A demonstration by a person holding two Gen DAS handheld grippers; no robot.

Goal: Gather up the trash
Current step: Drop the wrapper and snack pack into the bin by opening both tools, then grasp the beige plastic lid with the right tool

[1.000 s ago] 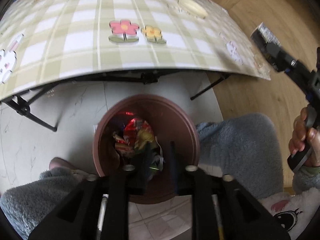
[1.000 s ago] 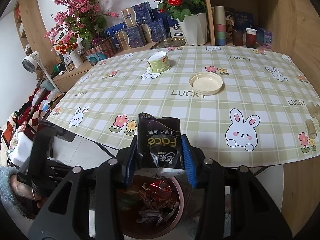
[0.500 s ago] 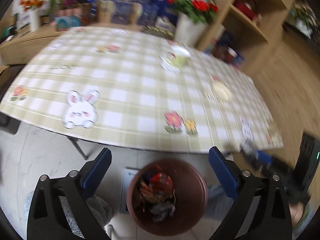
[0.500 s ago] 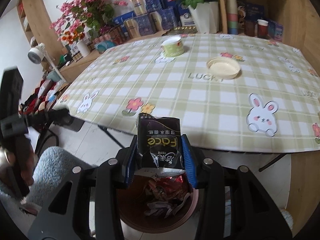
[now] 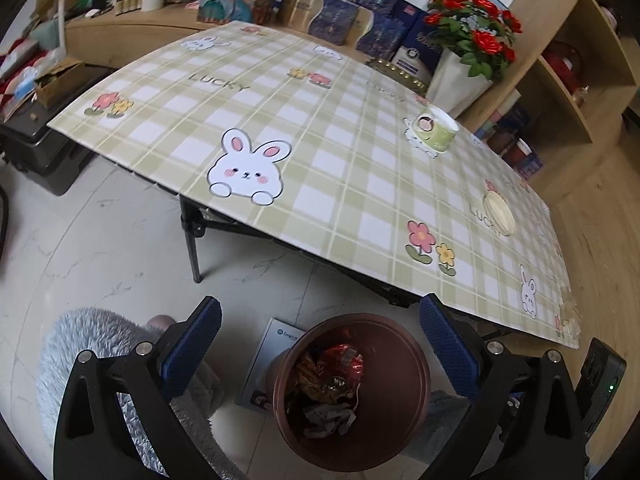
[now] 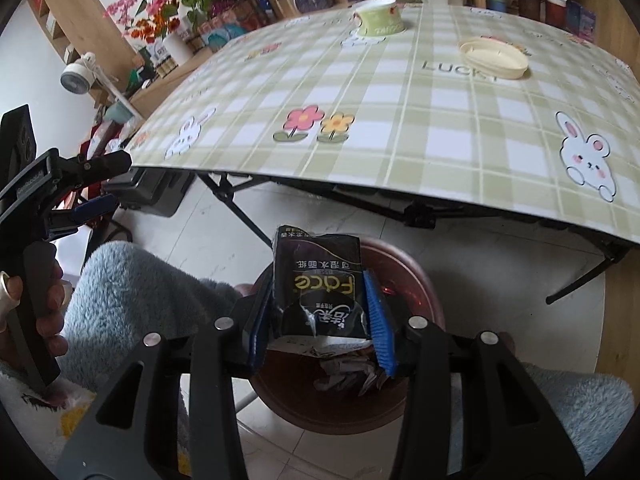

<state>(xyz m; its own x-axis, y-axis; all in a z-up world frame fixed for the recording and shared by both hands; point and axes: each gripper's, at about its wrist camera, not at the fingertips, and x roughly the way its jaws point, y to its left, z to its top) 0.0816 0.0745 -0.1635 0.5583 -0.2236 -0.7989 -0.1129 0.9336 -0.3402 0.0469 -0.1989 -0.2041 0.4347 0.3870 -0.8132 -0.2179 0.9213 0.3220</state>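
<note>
Pale marble floor tiles lie under a folding desk [image 5: 320, 168] covered in a green plaid cloth with rabbits and flowers. On the floor just in front of the desk's near edge stands a brown bin [image 5: 412, 364], already holding crumpled wrappers [image 5: 332, 388].

Directly above the bin's mouth, the right gripper [image 6: 320, 312] has a black tissue packet [image 6: 320, 292] between its blue-padded fingers [image 6: 378, 320], which press its two sides; the jaws are opening slightly, the packet not yet free of them.

Also above the bin, the left gripper [image 5: 320, 344] has its fingers [image 5: 192, 348] spread wide, with nothing between them. In the right wrist view it shows to the left of the bin, held by a hand [image 6: 44, 304].

Beyond the bin, on the desk, stand a green paper cup [image 5: 438, 132] and, nearer the desk's right end, a cream lid [image 5: 498, 214]. A booklet [image 5: 268, 360] lies on the floor touching the bin's left side. Fluffy grey-blue sleeves [image 6: 136, 292] flank the bin.
</note>
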